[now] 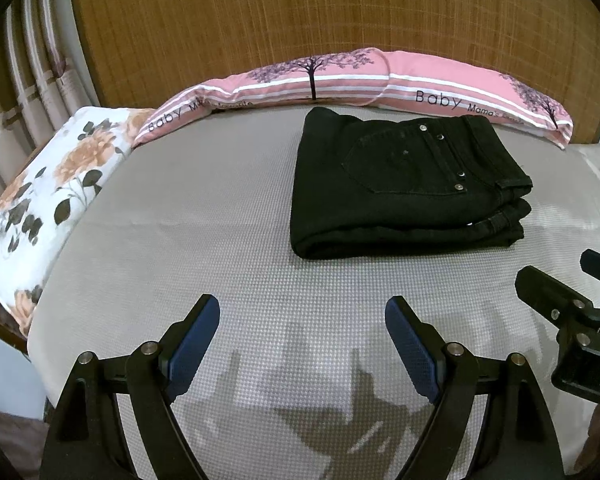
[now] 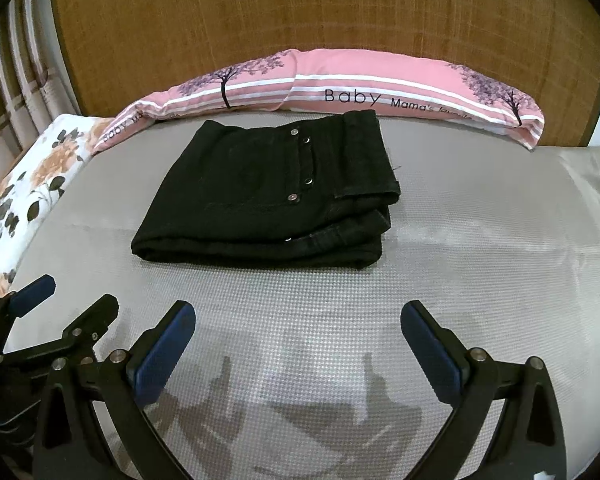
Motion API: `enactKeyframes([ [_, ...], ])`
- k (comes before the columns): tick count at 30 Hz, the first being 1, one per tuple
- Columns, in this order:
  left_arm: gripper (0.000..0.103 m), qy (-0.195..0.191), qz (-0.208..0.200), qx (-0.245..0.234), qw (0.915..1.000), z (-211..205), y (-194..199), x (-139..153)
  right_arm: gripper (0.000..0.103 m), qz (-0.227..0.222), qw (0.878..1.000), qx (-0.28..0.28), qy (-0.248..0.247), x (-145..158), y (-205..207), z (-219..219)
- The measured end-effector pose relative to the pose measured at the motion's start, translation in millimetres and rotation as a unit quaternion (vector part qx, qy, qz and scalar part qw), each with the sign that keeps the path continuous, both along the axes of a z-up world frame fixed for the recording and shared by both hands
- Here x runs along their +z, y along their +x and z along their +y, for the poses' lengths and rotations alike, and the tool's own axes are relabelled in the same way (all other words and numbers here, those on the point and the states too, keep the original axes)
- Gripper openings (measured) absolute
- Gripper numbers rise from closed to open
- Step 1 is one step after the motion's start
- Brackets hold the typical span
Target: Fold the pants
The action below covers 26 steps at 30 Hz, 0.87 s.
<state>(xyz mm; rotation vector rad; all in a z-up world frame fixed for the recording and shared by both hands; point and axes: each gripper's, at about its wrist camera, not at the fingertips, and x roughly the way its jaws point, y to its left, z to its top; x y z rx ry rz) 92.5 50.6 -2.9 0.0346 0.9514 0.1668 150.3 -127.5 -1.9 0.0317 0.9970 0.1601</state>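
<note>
The black pants [image 1: 408, 184] lay fully folded on the bed [image 1: 220, 220] near the pink pillow [image 1: 380, 76], so the left gripper [image 1: 302, 344] and right gripper [image 2: 298, 350], jaws open and empty, needed only to withdraw without disturbing the stack.

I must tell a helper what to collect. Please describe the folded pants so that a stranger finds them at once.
On the grey bed cover, look toward the wooden headboard. Just before the long pink pillow lie the black pants, folded into a flat stack. They are the only dark item, with small metal studs.
</note>
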Motion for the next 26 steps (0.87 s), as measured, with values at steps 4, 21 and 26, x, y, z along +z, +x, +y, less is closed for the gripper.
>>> enactKeyframes([
  [4, 0.085, -0.001, 0.001, 0.001, 1.0000, 0.5, 0.7, -1.2, 0.102, 0.003, 1.000, 0.000, 0.000, -1.3, 0.5, 0.0],
  [21, 0.085, -0.008, 0.005, 0.002, 1.0000, 4.1, 0.2, -1.9, 0.102, 0.003, 1.000, 0.008, -0.011, -2.4, -2.5, 7.3],
  [26, 0.085, -0.014, 0.007, -0.003, 0.9999, 5.8, 1.9, -2.1, 0.102, 0.004, 1.000, 0.006, -0.009, -2.8, -1.8, 5.3],
])
